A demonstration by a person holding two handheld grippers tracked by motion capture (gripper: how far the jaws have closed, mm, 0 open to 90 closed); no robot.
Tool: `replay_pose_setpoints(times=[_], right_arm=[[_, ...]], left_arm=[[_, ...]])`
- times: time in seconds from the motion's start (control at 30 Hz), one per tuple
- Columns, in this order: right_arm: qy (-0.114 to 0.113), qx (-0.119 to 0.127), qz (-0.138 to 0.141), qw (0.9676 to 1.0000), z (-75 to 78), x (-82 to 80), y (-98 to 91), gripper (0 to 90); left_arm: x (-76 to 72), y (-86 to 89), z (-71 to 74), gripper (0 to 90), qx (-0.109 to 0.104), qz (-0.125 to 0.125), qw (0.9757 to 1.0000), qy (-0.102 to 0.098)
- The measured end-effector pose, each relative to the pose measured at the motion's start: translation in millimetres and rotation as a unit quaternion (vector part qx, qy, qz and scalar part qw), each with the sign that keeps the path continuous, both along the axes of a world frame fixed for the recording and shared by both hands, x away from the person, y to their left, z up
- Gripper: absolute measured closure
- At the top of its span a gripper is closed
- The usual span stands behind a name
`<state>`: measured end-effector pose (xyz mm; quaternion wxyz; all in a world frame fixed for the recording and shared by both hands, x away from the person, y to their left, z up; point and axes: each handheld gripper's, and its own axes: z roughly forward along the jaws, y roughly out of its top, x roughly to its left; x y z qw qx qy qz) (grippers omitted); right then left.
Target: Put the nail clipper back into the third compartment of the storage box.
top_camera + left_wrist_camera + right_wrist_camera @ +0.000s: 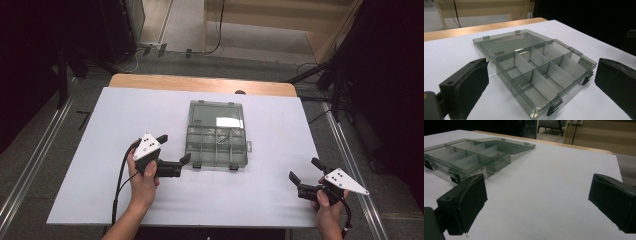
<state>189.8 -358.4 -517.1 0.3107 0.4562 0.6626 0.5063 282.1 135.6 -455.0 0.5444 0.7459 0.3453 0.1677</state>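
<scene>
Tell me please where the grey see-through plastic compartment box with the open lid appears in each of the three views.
High view: the grey see-through plastic compartment box lies at the table's middle, lid open away from the person.
Left gripper view: it sits in the centre, between the two black jaws.
Right gripper view: it is at the upper left, above the left jaw.
Shared landmark: the black latches on the box's front edge.

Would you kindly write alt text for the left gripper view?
An open, smoky-clear compartment box lies on a white table, its lid folded flat behind it. The left gripper frames it with both black jaws spread wide apart.
</scene>
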Motion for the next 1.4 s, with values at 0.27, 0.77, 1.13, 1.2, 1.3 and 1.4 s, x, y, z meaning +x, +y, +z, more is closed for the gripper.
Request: replay_pose_setpoints(times=[0.27, 0.77, 1.13, 1.2, 1.3, 1.4], right_arm=[[0.001, -0.001, -0.002, 1.0, -0.1, 0.2, 0.3, 2.1], [0.003, 0.0, -0.008, 1.0, -0.5, -0.5, -0.6, 2.1], [0.008, -0.004, -0.022, 0.9997, -0.9, -0.8, 0.5, 2.1], [0.008, -0.002, -0.027, 0.9996, -0.9, -1.2, -0.6, 2.1], [0.009, 0.004, -0.033, 0.9994, -1.0, -1.8, -2.0, 2.1], [0.008, 0.007, -0.036, 0.9993, -1.1, -1.9, -2.8, 2.1]], left_arm=[[-7.8, 21.2, -7.2, 0.0, -0.001, 0.009, 0.9997, -0.024], [-19.9, 83.8, -23.7, 0.0, 0.017, 0.058, 0.9981, -0.015], [-27.0, 128.0, -32.7, 0.0, 0.033, 0.091, 0.9952, -0.014], [-29.3, 137.4, -34.2, 0.0, 0.032, 0.101, 0.9943, -0.011], [-32.8, 147.4, -34.0, 0.0, 0.028, 0.111, 0.9933, -0.013], [-35.1, 153.7, -32.8, 0.0, 0.04, 0.119, 0.9919, -0.022]])
